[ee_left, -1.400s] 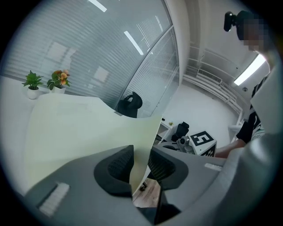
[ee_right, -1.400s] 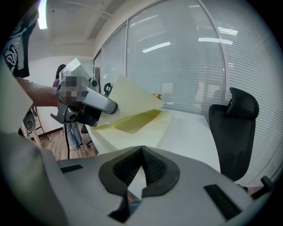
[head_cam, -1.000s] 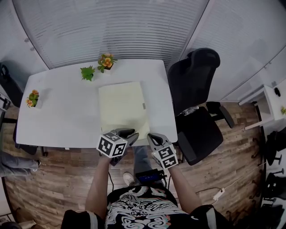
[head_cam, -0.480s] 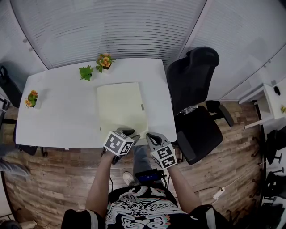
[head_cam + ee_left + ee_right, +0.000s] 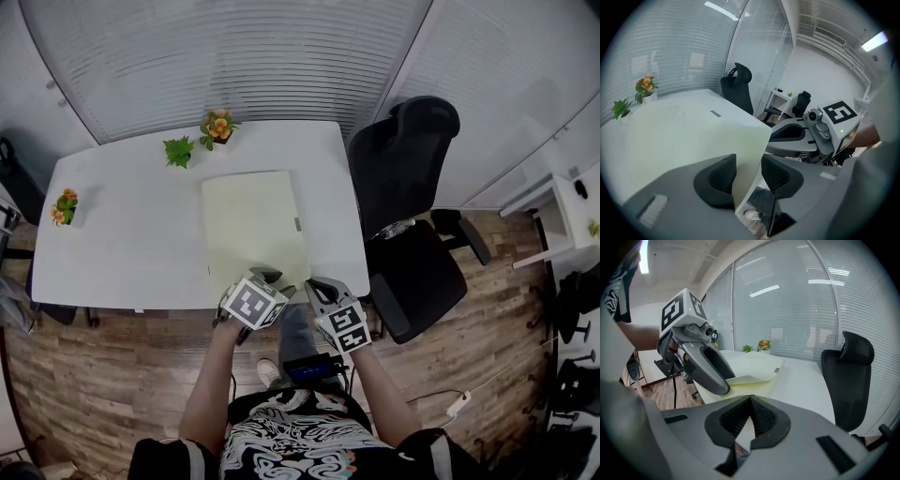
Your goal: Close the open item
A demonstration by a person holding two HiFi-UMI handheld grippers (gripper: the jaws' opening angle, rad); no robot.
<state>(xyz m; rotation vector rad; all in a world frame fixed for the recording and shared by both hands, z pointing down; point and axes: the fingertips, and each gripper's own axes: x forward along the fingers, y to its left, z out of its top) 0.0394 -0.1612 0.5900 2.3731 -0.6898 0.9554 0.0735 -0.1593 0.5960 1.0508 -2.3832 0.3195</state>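
Note:
A pale yellow folder (image 5: 251, 220) lies flat on the white table (image 5: 122, 234), its near edge at the table's front. My left gripper (image 5: 269, 276) is at that near edge. In the left gripper view its jaws (image 5: 749, 164) are opening, and the folder's (image 5: 684, 131) thin cover corner stands between the pads (image 5: 723, 176) without being pressed. My right gripper (image 5: 314, 284) hovers just right of it at the table's front edge. Its jaws are shut (image 5: 750, 401) with nothing between them. The left gripper (image 5: 710, 369) shows over the folder's (image 5: 754, 364) lifted corner.
A black office chair (image 5: 412, 187) stands close to the table's right side. Two small potted plants (image 5: 221, 127) (image 5: 178, 150) sit at the far edge and one (image 5: 67, 206) at the left end. A white side table (image 5: 572, 216) is at far right.
My left gripper has shifted a little to the right along the folder's near edge and its marker cube has turned. The right gripper has hardly moved.

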